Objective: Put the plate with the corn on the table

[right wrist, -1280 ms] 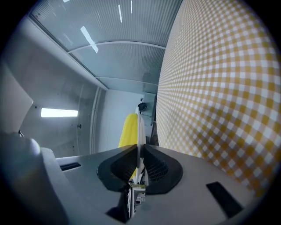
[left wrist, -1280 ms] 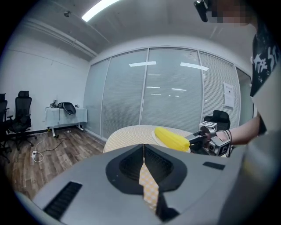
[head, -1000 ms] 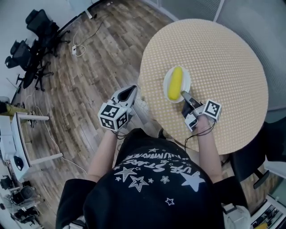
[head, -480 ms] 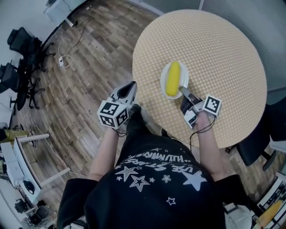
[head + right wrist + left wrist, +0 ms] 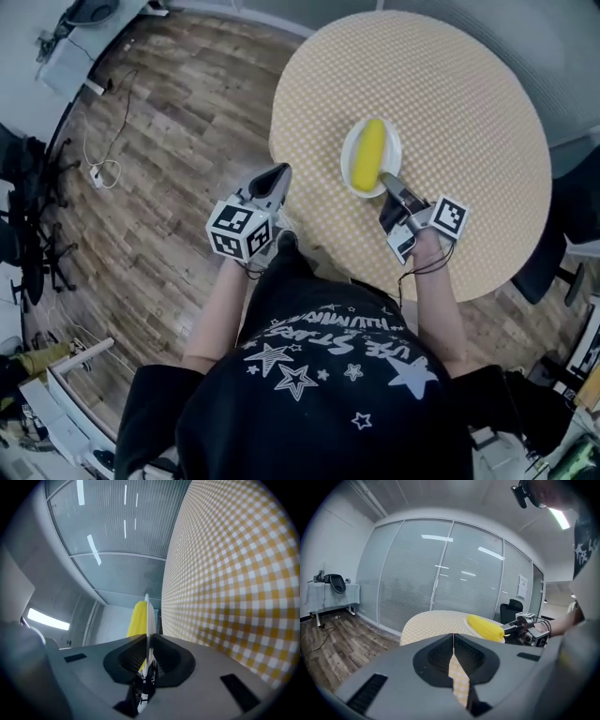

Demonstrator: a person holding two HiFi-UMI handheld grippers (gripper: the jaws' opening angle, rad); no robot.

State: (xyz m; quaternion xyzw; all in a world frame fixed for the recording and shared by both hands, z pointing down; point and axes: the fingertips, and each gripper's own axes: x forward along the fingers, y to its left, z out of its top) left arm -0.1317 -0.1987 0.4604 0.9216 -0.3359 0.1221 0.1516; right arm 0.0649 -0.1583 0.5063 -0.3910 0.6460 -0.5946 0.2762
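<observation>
Right tongs [image 5: 385,181] pinch plate [image 5: 347,161] rim; corn [image 5: 368,155] points lengthwise away from them.

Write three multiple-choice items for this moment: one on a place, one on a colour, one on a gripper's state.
1. Where does the corn cob lie?
A. On the wooden floor
B. On the white plate
C. Bare on the tablecloth

2. What colours is the round table's cloth?
A. Yellow and white checks
B. Plain blue
C. Red stripes

3. How does the right gripper stand?
A. Open above the plate
B. Shut on the cob
C. Shut on the plate's rim

Key:
1 B: in the head view the cob rests along the plate.
2 A: the checks show plainly in the right gripper view.
3 C: the right gripper view shows the thin white rim pinched between its jaws.
</observation>
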